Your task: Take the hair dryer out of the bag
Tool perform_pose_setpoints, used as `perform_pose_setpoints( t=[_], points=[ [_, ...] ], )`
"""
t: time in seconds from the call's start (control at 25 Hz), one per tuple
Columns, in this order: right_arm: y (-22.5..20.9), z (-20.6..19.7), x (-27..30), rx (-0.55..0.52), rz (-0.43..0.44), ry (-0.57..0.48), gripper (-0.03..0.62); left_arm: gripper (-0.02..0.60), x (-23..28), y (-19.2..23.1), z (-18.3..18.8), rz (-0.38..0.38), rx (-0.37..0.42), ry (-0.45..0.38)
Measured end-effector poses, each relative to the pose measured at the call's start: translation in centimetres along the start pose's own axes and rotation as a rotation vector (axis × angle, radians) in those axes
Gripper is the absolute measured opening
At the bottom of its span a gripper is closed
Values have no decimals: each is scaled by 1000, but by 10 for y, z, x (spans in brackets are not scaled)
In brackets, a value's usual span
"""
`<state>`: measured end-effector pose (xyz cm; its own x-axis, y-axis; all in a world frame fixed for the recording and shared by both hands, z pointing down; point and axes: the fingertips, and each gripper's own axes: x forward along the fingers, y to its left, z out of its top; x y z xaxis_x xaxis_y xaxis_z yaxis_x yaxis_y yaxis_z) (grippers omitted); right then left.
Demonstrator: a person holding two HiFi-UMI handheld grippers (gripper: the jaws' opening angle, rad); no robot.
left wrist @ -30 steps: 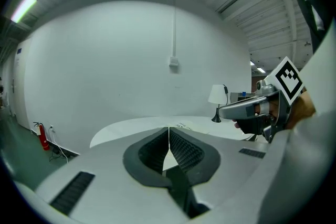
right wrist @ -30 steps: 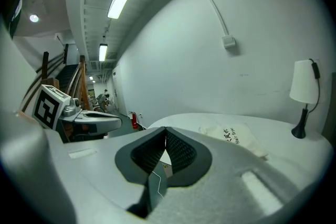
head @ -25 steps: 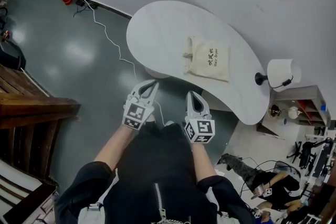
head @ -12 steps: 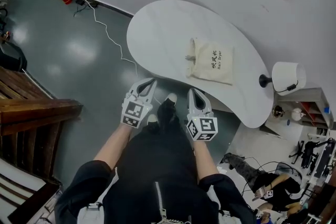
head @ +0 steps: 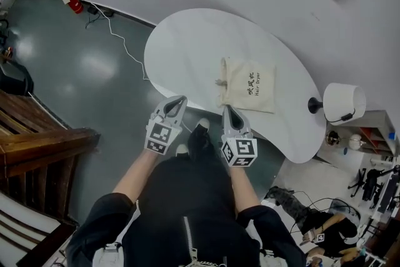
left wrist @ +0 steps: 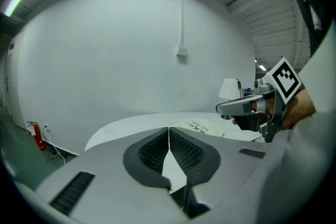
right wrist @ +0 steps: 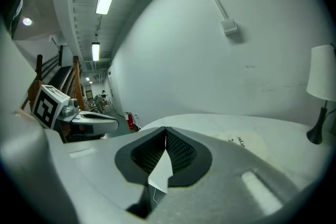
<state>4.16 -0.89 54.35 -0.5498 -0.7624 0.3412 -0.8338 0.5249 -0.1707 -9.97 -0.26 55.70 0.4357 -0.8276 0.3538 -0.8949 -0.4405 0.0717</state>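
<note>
Bag on counter, not yet reached; left claw, right claw both pressed together, empty. Open first, then pinch gathered mouth.

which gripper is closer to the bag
The right gripper: its tip sits just short of the cream bag, while the left gripper is farther off to the side.

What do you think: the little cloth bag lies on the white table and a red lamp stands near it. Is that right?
Not quite. The lamp is white, not red, as the head view shows. The cloth bag does lie on the white table, with the lamp near it.
</note>
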Motion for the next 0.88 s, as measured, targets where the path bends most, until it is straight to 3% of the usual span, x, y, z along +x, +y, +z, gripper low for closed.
perform_pose_setpoints(
  t=[0.48,0.64,0.88],
  points=[
    [-56,23,56,-17,12,25,6,14,70,20,25,-13,25,31],
    [-66,23,73,-37,3,41,97,14,83,28,29,-3,21,44],
    [-69,16,95,-78,-28,80,161,14,101,37,31,-47,43,65]
  ],
)
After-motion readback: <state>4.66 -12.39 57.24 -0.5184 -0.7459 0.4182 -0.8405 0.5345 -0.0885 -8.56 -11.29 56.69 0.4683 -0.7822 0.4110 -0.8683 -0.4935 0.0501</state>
